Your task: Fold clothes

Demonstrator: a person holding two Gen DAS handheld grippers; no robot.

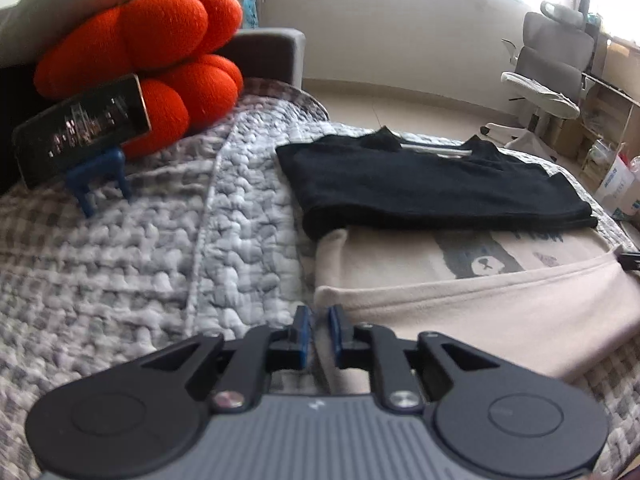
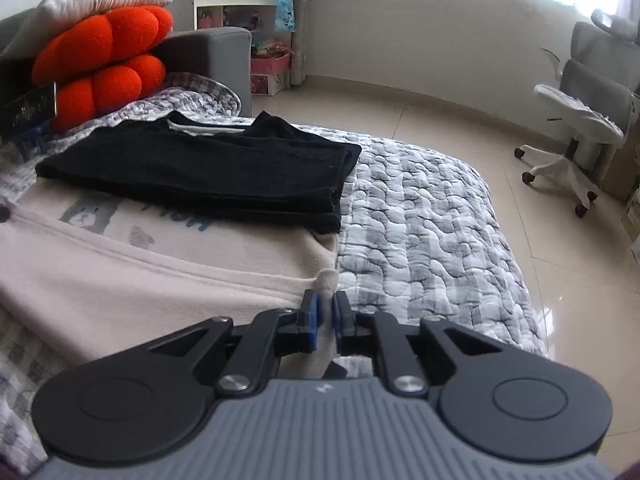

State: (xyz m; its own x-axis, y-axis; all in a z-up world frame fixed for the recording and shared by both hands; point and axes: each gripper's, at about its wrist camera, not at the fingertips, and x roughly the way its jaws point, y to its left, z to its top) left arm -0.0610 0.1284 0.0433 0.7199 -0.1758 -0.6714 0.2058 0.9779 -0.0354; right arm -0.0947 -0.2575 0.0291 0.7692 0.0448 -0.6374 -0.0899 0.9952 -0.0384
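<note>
I found the pale beige fleece garment with a grey bear print (image 1: pixel 460 300) lying flat on the grey and white quilted bedcover (image 1: pixel 140 240), its near hem already turned over toward the far side, and a black folded garment (image 1: pixel 420 184) resting on its far part. My left gripper (image 1: pixel 319 320) stood at the near left corner of the beige fold, jaws drawn narrow with a slim gap; whether cloth lay pinched between them I could not tell. My right gripper (image 2: pixel 325 308) stood at the near right corner, jaws likewise narrow, a small nub of beige cloth showing just beyond the tips; a firm hold could not be confirmed. I judged the step in hand to be the folding of the beige garment from its near edge, both corners addressed together. The next move, in my judgement, called for both corners to be carried evenly toward the far side, kept level so the fold line stayed straight, without disturbing the black garment. Dark lettering was printed beside the bear, largely covered by the black garment and not legible. An orange knotted plush cushion (image 1: pixel 152 52) and a black phone on a blue stand (image 1: pixel 80 136) stood at the far left; its screen could not be read.
</note>
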